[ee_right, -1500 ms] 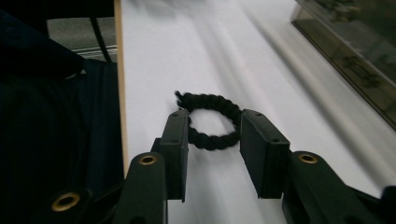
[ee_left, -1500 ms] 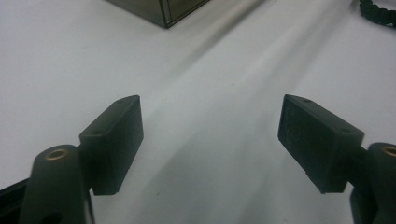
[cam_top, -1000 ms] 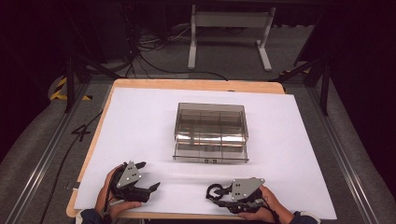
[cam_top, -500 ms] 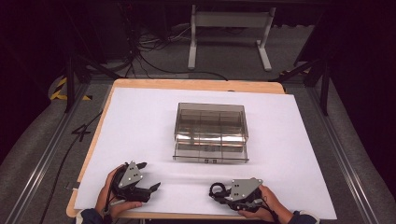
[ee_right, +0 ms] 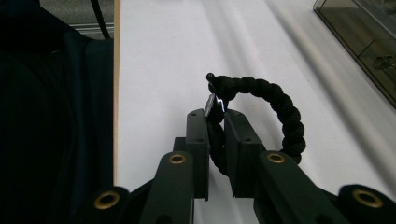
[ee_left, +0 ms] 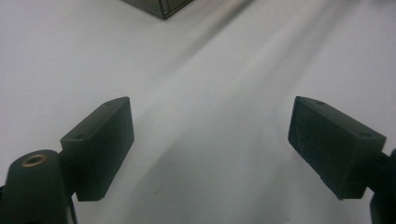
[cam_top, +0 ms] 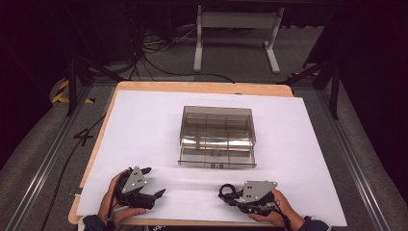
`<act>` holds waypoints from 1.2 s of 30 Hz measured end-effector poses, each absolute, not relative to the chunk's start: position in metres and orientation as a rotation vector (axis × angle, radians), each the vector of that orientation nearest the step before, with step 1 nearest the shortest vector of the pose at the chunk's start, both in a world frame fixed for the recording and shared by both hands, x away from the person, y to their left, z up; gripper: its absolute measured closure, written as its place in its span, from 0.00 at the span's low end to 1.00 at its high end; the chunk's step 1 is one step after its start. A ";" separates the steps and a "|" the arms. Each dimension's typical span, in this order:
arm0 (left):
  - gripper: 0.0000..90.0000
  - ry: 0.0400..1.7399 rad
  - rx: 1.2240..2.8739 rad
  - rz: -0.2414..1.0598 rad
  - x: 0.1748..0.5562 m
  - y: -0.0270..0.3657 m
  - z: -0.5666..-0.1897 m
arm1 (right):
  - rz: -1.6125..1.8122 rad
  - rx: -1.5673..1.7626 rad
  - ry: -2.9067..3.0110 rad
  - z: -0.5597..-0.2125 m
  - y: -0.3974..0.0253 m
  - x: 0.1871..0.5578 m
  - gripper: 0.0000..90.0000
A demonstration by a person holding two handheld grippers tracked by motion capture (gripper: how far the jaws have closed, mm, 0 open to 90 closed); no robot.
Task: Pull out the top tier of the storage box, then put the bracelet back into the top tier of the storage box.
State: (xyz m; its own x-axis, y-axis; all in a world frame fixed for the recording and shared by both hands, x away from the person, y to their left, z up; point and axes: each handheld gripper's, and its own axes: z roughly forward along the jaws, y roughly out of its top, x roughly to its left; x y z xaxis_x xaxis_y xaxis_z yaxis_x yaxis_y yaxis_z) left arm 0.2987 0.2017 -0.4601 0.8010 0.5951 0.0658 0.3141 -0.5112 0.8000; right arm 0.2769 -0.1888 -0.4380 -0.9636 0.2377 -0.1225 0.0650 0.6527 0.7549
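A black braided bracelet [ee_right: 275, 107] with a small metal clasp is pinched between the jaws of my right gripper [ee_right: 215, 122], its loop hanging free just above the white table sheet. From above, that right gripper [cam_top: 227, 192] sits near the front edge, pointing left, with the bracelet [cam_top: 225, 189] at its tip. My left gripper [cam_top: 154, 182] rests at the front left with its jaws wide apart. In the left gripper view nothing lies between the fingers [ee_left: 100, 144] of the left gripper [ee_left: 210, 135]. A clear grey compartment box [cam_top: 216, 134] stands mid-table, beyond both grippers.
White paper [cam_top: 144, 120] covers the wooden table, whose edge [ee_right: 116, 70] runs close to the right gripper's left side. A corner of the box [ee_left: 161, 5] shows ahead of the left gripper. Cables and a metal stand [cam_top: 235, 29] lie on the floor behind.
Almost nothing differs. Both hands stay near the front edge, and the right gripper with the bracelet has shifted only very slightly.
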 end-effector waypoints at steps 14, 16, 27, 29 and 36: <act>0.16 0.682 2.137 0.411 0.300 0.202 -0.461 | 1.237 0.289 2.619 -0.430 -0.200 0.278 0.90; 0.16 0.681 2.138 0.413 0.299 0.202 -0.461 | 1.238 0.289 2.619 -0.429 -0.201 0.279 0.90; 0.16 0.687 2.153 0.428 0.300 0.200 -0.460 | 1.286 0.274 2.587 -0.411 -0.210 0.269 0.90; 0.16 0.684 2.155 0.427 0.300 0.200 -0.460 | 1.301 0.264 2.577 -0.406 -0.211 0.268 0.90; 0.16 0.680 2.156 0.432 0.300 0.200 -0.461 | 1.326 0.262 2.539 -0.393 -0.210 0.269 0.90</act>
